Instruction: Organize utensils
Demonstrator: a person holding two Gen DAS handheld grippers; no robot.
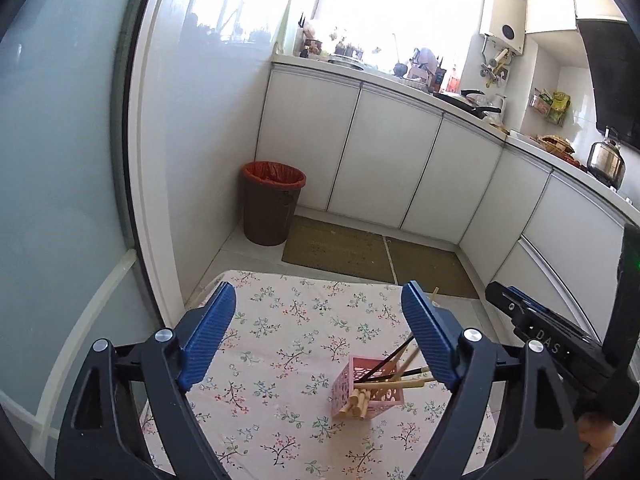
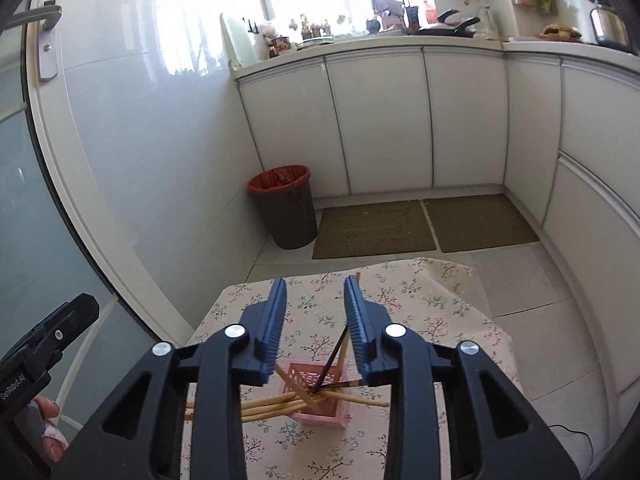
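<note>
A small pink perforated plastic basket (image 1: 366, 386) stands on the floral-patterned tablecloth (image 1: 280, 344) of a small table, and it serves as the landmark here. Pale wooden and black chopsticks (image 1: 394, 372) stick out of the basket at loose angles, some leaning far over its rim. The left gripper (image 1: 320, 336) hovers above and behind the basket with its blue-padded jaws spread wide, grasping nothing. The right gripper (image 2: 316, 320) hangs directly over the basket, jaws parted and empty, a black chopstick (image 2: 330, 360) rising between them without clear contact. Beyond the basket, on the floor, stands a brown waste bin with a red liner (image 2: 286, 206).
</note>
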